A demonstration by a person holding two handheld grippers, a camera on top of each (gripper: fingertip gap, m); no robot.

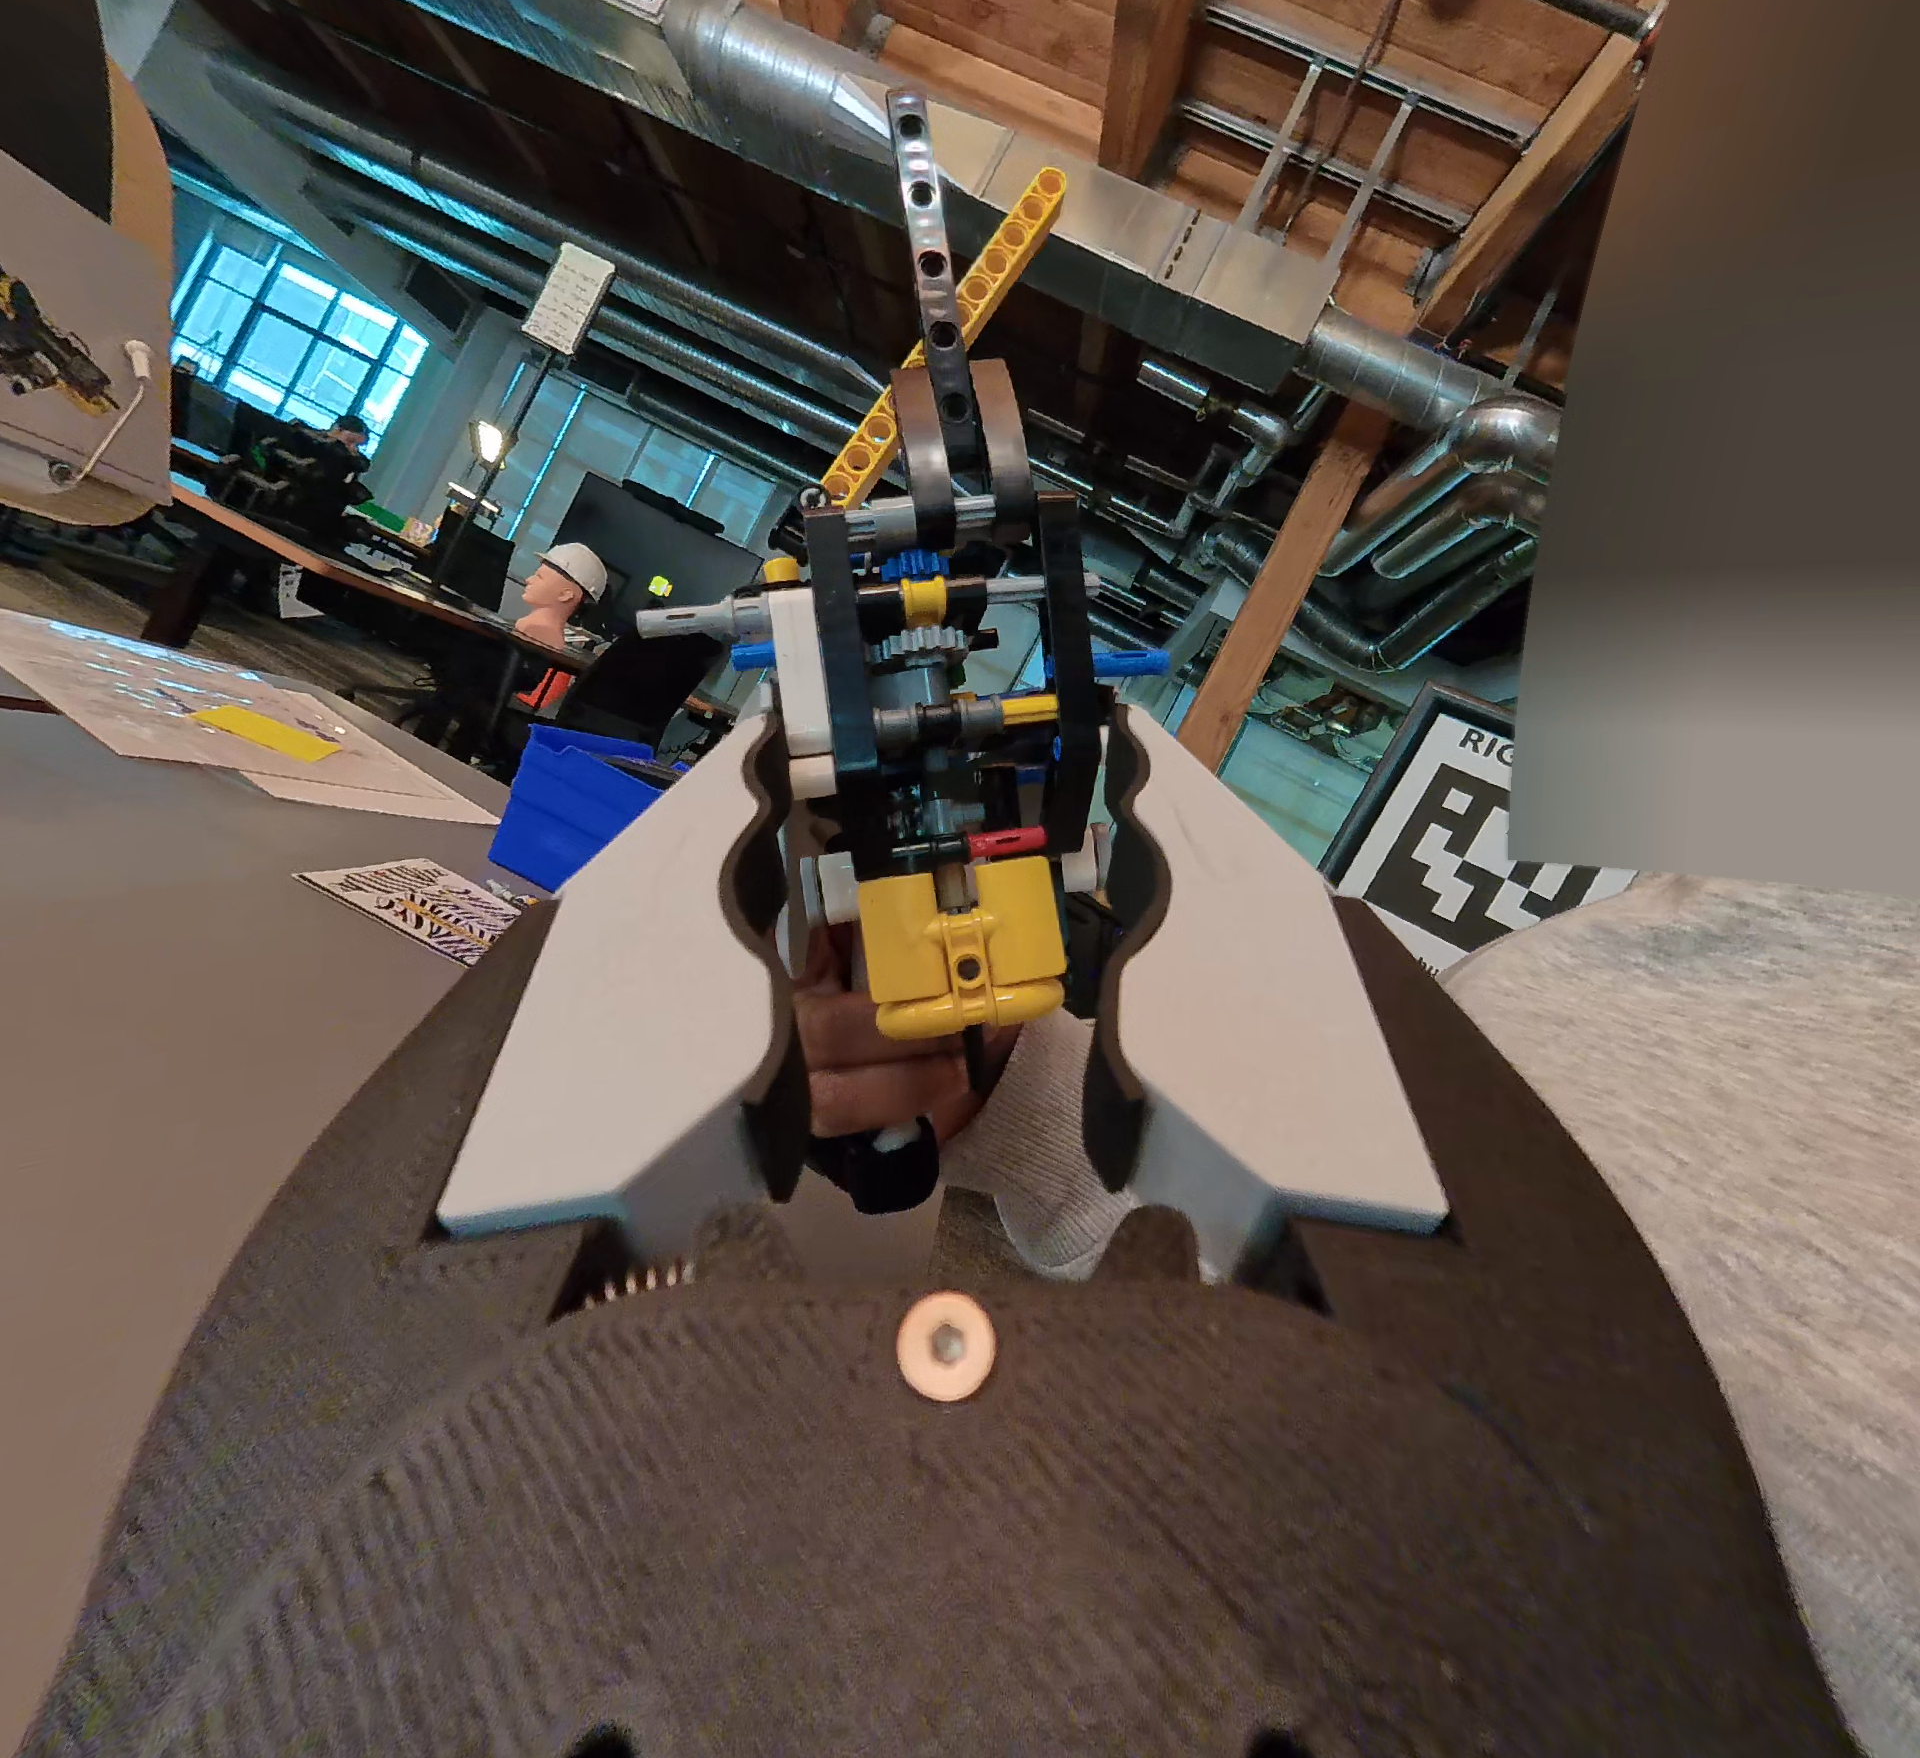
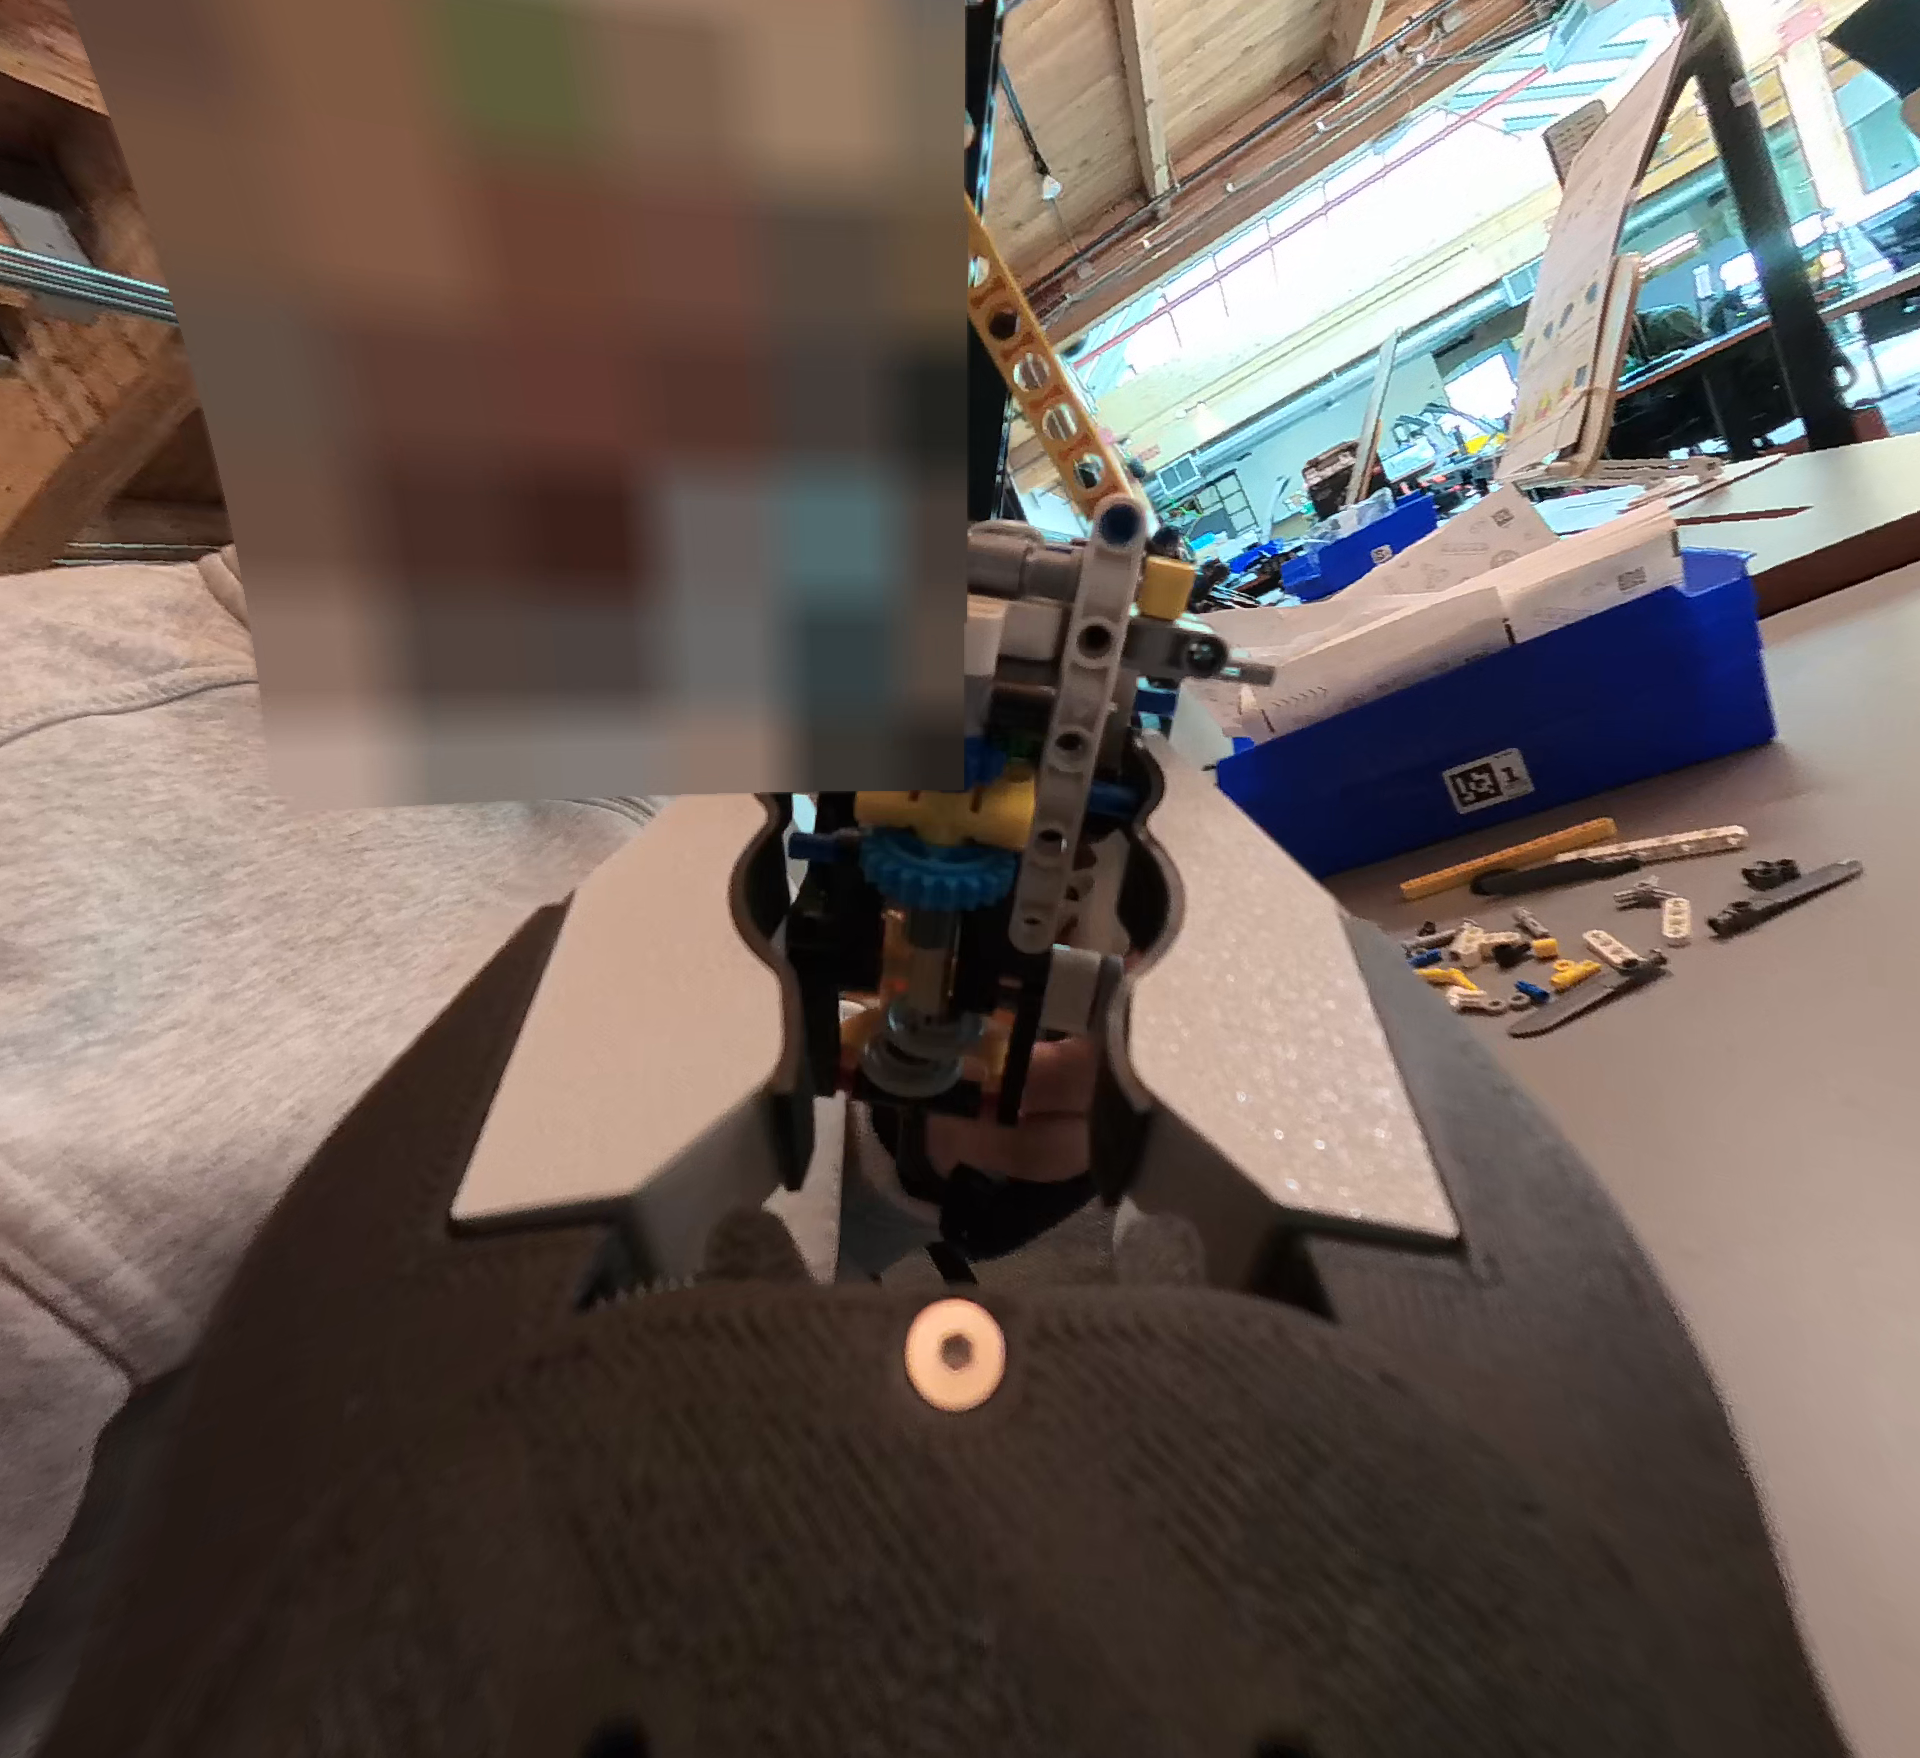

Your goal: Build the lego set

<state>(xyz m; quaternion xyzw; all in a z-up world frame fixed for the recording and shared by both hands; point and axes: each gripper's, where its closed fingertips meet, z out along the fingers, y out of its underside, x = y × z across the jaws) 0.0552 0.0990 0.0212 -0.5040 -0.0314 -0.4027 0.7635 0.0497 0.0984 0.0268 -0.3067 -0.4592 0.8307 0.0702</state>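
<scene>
A partly built lego model (image 1: 935, 648) with a black frame, grey gears, a yellow block and white parts is held up in the air. A black beam (image 1: 928, 254) and a long yellow beam (image 1: 987, 274) stick up from it. My left gripper (image 1: 940, 742) is shut on the model's lower frame. In the right wrist view the same model (image 2: 1070, 669) shows a grey beam, a blue gear and the yellow beam (image 2: 1039, 389). My right gripper (image 2: 961, 804) is shut on it too. Several loose lego pieces (image 2: 1558, 939) lie on the grey table (image 2: 1662, 1189) to the right.
A blue bin (image 2: 1507, 732) with paper bags stands behind the loose pieces. Another blue bin (image 1: 566, 804), an instruction sheet (image 1: 208, 721) and a sticker sheet (image 1: 426, 908) lie to the left. A black-and-white marker board (image 1: 1455, 835) stands right. The person's grey sweatshirt (image 2: 208, 877) is close. Only a small space, under 4 cm, lies between the two pairs of fingers.
</scene>
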